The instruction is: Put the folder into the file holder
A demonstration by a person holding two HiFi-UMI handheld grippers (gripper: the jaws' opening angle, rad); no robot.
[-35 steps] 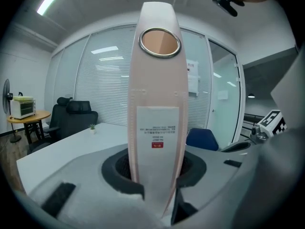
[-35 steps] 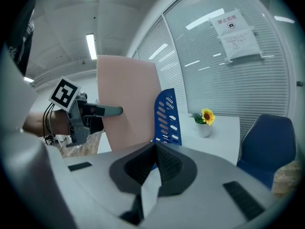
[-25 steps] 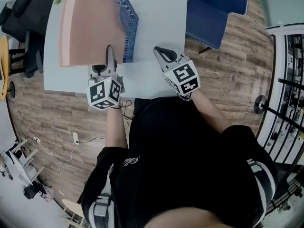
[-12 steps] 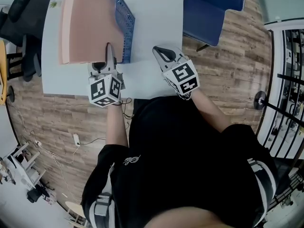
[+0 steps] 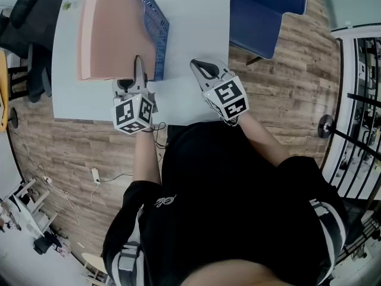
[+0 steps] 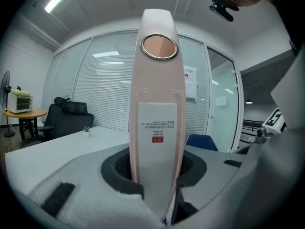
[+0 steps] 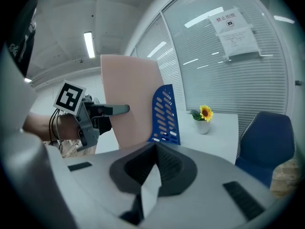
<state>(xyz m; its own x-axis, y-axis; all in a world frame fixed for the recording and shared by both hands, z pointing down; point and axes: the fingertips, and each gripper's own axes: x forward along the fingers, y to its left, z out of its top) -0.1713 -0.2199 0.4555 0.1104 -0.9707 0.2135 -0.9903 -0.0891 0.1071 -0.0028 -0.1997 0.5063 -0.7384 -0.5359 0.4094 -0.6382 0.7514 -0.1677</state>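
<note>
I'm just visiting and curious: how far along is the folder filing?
Done: the left gripper has the pink folder clamped by its spine, upright. In hand: it stands against the blue file holder. Left: seating it inside and letting go; the right gripper hovers shut, empty.

bright, even glow from ceiling strip lights, fisheye-warped edges

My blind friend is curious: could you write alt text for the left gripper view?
A pink folder stands upright, spine toward the camera, clamped in the left gripper. Behind are a white table and window blinds.
</note>
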